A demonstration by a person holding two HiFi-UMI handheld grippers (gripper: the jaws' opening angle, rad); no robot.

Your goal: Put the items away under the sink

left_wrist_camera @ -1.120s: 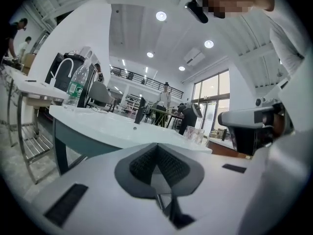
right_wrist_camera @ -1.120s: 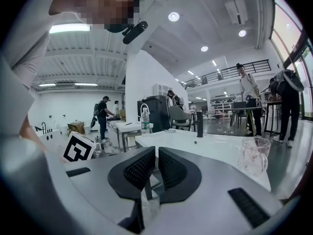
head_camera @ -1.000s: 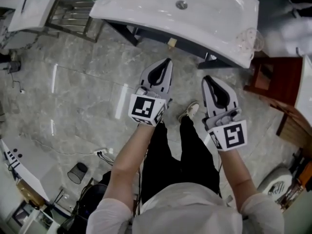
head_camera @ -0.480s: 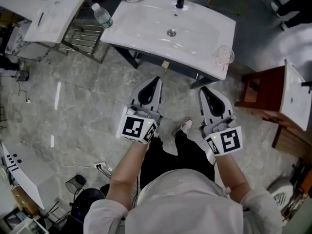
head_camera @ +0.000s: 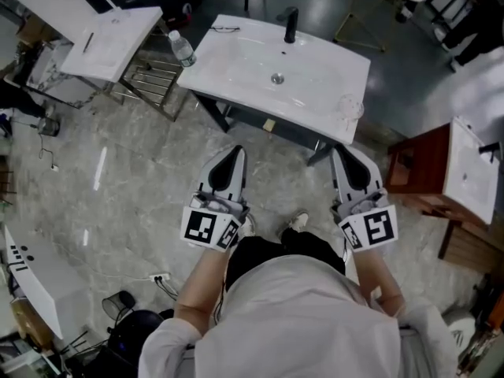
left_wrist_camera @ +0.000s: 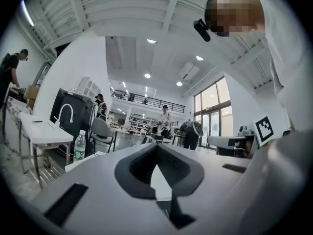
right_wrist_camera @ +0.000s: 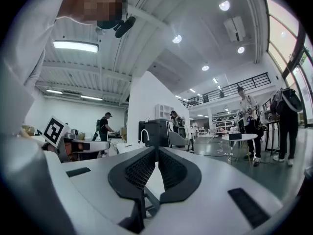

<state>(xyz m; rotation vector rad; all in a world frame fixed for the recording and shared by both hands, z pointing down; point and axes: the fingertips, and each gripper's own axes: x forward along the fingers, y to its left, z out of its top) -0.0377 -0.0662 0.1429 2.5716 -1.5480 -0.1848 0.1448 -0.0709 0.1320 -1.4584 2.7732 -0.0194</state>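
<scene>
A white sink basin (head_camera: 315, 61) with a black tap (head_camera: 290, 24) stands on a dark frame ahead of me. A clear water bottle (head_camera: 182, 50) stands at its left end. At its front right corner sits a clear glass cup (head_camera: 349, 107), and a thin pair of glasses (head_camera: 224, 29) lies at the back left. My left gripper (head_camera: 235, 151) and right gripper (head_camera: 345, 151) are held side by side over the floor, short of the sink. Both are shut and hold nothing. The bottle (left_wrist_camera: 79, 145) also shows in the left gripper view, beyond my left gripper (left_wrist_camera: 156, 147). My right gripper (right_wrist_camera: 156, 151) points into the room.
A second white basin (head_camera: 114, 31) on a metal rack (head_camera: 150, 81) stands to the left. A red-brown cabinet (head_camera: 421, 160) carrying another basin (head_camera: 472, 172) stands to the right. A dark bin (head_camera: 118, 299) and cables lie on the marble floor behind me on the left. Several people stand far off in the hall.
The sink has slid further up and away in the head view, bringing its tap and the bottle into sight. Both grippers stay shut and level, drawn nearer my body.
</scene>
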